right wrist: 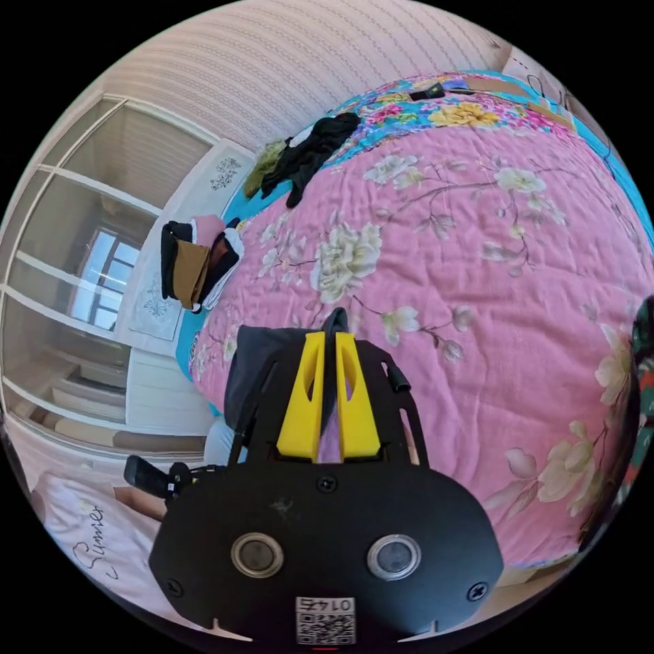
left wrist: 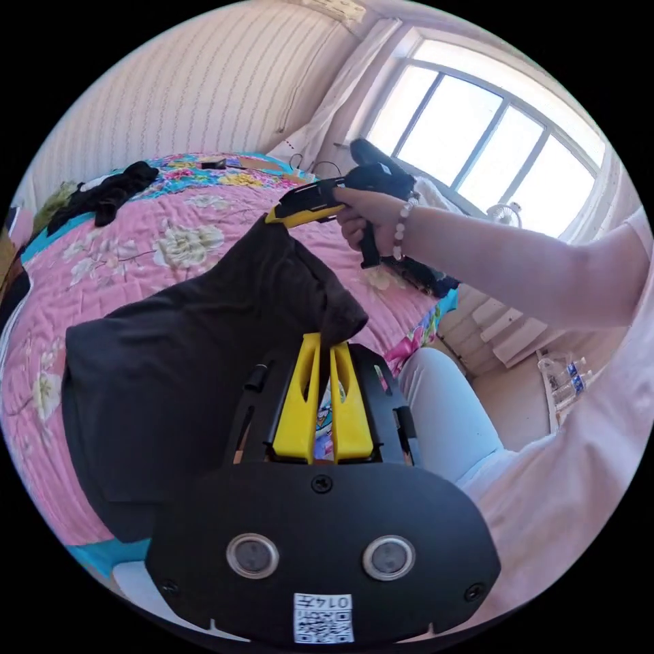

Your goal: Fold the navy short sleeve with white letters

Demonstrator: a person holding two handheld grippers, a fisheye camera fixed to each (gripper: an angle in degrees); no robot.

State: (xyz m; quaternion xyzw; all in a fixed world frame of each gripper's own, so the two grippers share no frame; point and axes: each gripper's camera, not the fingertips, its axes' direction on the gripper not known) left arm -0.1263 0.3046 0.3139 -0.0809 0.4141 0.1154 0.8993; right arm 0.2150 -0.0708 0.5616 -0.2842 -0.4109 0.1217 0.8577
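Both the left gripper [left wrist: 325, 351] and right gripper [right wrist: 325, 344] have jaws clamped on the navy shirt [left wrist: 184, 354], lifted over the pink bed [right wrist: 477, 259].

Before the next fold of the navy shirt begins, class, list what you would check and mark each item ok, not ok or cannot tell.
1. Left gripper shut on the shirt: ok, cloth is pinched between its yellow fingers.
2. Right gripper shut on the shirt: ok, dark cloth runs between its fingers.
3. Shirt lifted off the bedspread: not ok, its lower part lies on it.
4. Cloth spread flat between the grippers: not ok, it sags and bunches.
5. White letters facing down: cannot tell, no letters visible.
6. Black clothes away from the fold area: ok, at the far edge.
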